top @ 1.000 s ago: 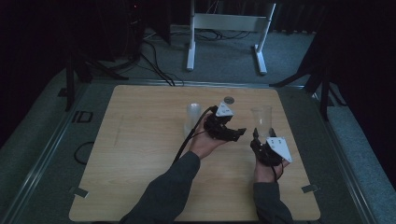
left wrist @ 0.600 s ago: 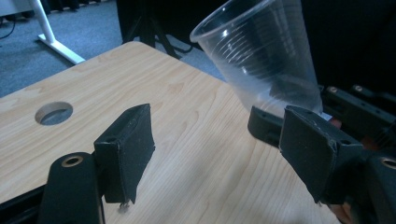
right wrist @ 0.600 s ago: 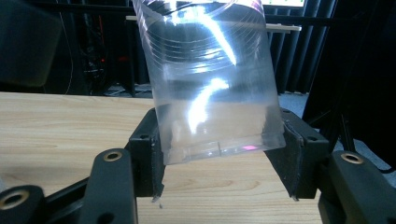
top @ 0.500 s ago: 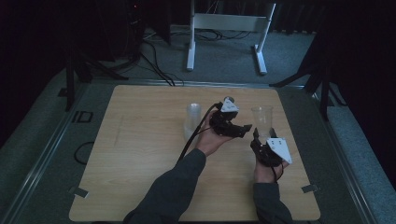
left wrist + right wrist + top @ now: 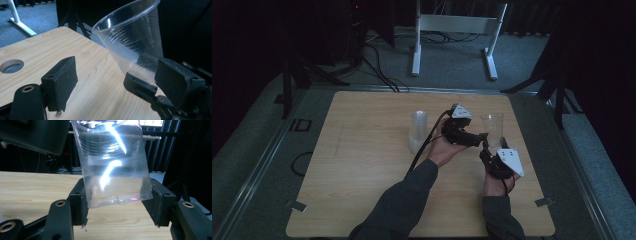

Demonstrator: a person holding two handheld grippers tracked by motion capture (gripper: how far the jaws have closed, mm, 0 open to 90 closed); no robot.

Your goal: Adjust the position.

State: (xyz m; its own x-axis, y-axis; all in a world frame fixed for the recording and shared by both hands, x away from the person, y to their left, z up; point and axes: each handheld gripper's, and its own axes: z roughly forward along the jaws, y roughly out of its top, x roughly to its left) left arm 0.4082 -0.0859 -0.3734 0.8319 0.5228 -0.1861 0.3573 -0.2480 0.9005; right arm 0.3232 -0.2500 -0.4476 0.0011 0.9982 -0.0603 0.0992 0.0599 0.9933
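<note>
The right gripper is clamping the base of a clear plastic cup; in the right gripper view both jaws are pressing against the cup's lower wall, and the cup is leaning slightly, its bottom edge lifted just above the worktop. The high view is showing the same cup standing up from that gripper near the worktop's right edge, with the grey three-cornered plate sitting behind it.

The left gripper is standing with its jaws apart; they have just been opening, and nothing is being pressed between them. In the left gripper view the cup is appearing tilted and beyond the right-hand jaw (whether that jaw is touching the cup cannot be told). The same view is revealing a round hole cut through the worktop, left of the cup.

The high view is adding what the gripper views are leaving out: the left gripper is lying just left of the cup, the person's left hand turned palm up beneath it, and a second, cloudy stack of cups is standing well left of the clear cup. A white frame is standing on the floor beyond the worktop.

No readable lettering or brand is showing on the cup; a small pink glint is sitting near its base in the right gripper view.
</note>
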